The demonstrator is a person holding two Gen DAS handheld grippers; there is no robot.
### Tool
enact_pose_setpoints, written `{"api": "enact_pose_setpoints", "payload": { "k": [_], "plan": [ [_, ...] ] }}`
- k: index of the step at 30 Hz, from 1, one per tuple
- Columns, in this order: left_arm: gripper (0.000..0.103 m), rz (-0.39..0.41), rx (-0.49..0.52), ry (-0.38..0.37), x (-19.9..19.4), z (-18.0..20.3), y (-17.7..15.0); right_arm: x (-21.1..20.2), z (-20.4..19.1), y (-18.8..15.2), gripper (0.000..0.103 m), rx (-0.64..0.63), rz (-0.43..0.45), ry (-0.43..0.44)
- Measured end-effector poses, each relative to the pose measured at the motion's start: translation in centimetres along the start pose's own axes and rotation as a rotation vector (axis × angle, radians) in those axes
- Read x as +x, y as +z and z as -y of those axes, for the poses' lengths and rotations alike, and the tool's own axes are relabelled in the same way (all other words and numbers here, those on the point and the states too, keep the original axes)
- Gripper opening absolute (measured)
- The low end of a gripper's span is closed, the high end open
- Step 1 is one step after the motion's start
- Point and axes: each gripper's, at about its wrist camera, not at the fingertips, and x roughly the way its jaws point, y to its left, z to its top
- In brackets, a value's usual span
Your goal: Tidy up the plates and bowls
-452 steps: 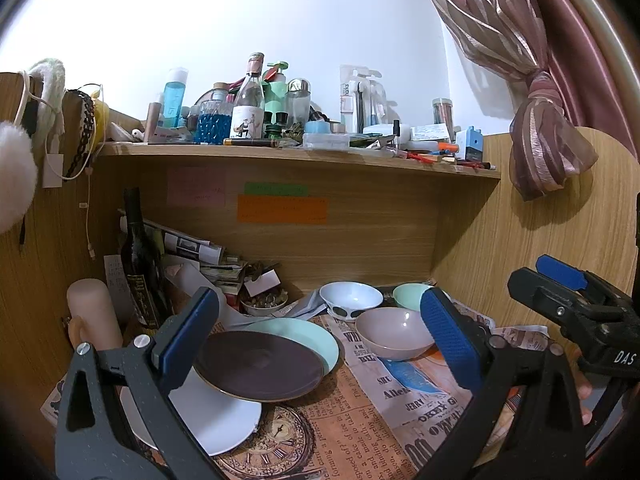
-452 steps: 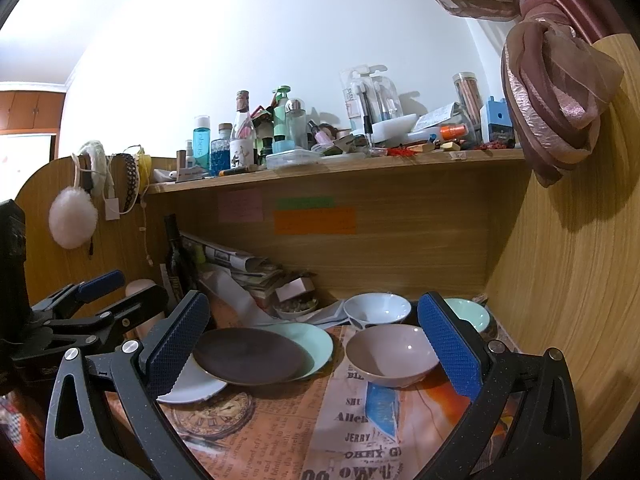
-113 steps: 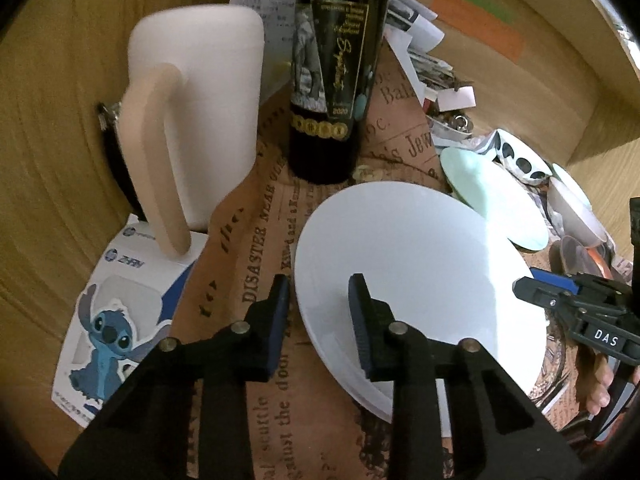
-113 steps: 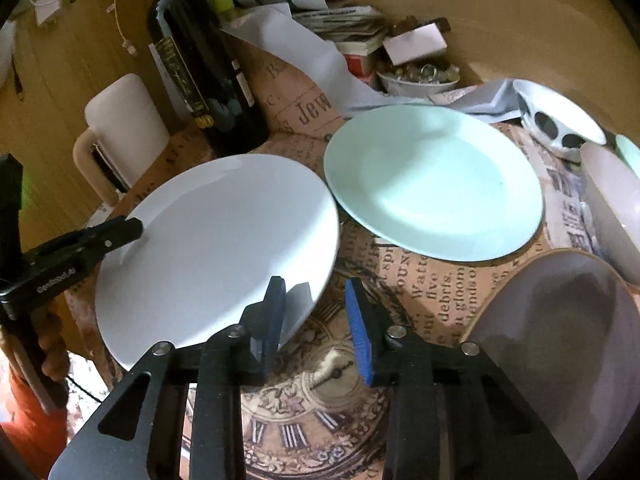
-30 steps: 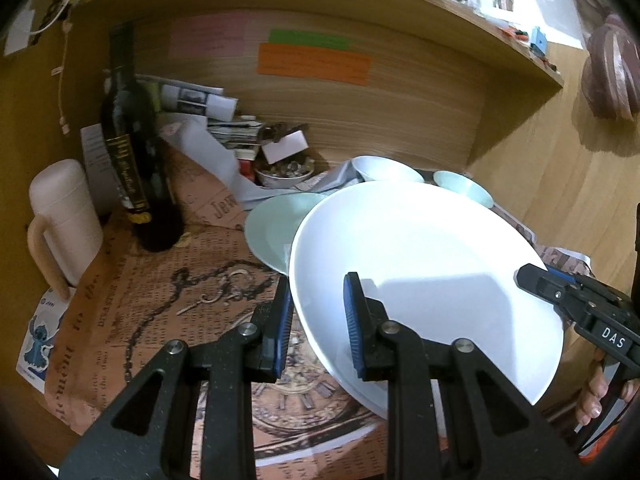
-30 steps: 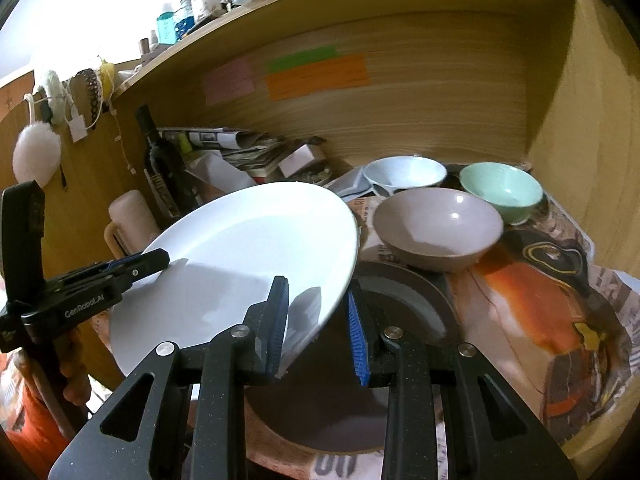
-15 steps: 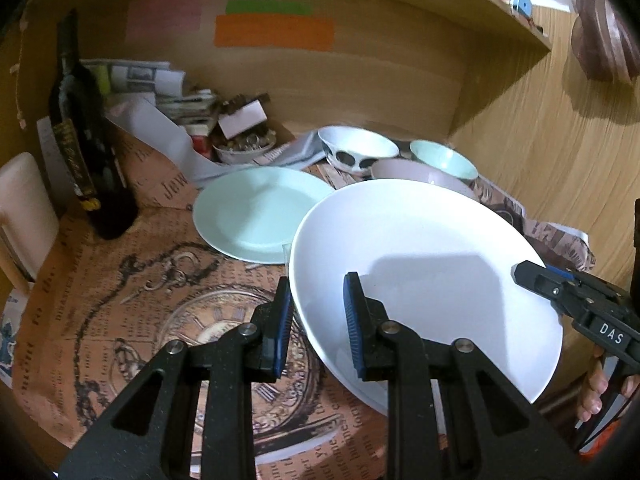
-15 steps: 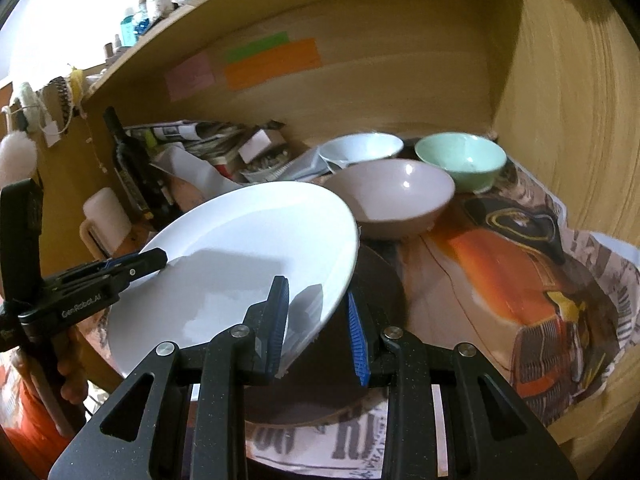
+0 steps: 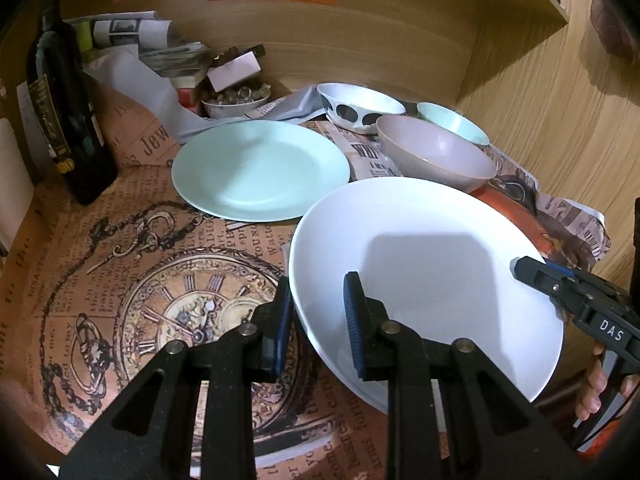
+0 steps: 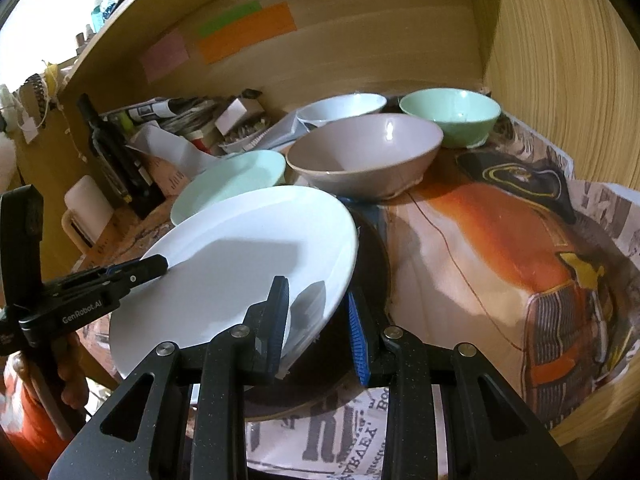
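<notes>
Both grippers are shut on opposite rims of a large white plate (image 9: 432, 264), also in the right wrist view (image 10: 240, 264). My left gripper (image 9: 318, 312) clamps its left edge and my right gripper (image 10: 318, 312) its right edge. They hold it tilted just above a dark brown plate (image 10: 372, 264), which it mostly hides. A mint plate (image 9: 260, 168) lies on the paper to the left. A mauve bowl (image 10: 364, 156), a mint bowl (image 10: 452, 116) and a white spotted bowl (image 9: 360, 106) stand behind.
A dark wine bottle (image 9: 64, 120) and a cream mug (image 10: 86, 208) stand at the left. Papers, a small dish of trinkets (image 9: 234, 100) and a box crowd the back. Wooden walls close the back and right. Printed paper (image 9: 160, 280) covers the desk.
The white plate has been carried right and lowered over the dark plate, both grippers still clamped on it. The views have tilted further down toward the desk.
</notes>
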Motion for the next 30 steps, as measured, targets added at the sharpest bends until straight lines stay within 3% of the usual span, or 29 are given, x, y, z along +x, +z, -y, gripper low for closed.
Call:
{"api": "enact_pose_setpoints", "payload": {
  "k": [23, 27, 30],
  "plan": [
    [0.026, -0.006, 0.045, 0.004, 1.2, 0.9, -0.3, 0.1, 0.7, -0.1, 0.028, -0.032, -0.024, -0.021],
    [0.026, -0.012, 0.048, -0.002, 1.3, 1.0, -0.3, 0.1, 0.3, -0.1, 0.028, -0.070, -0.035, -0.044],
    [0.028, -0.003, 0.062, 0.010, 1.4, 1.3, -0.4, 0.4, 0.1, 0.0, 0.028, -0.113, -0.045, -0.107]
  ]
}}
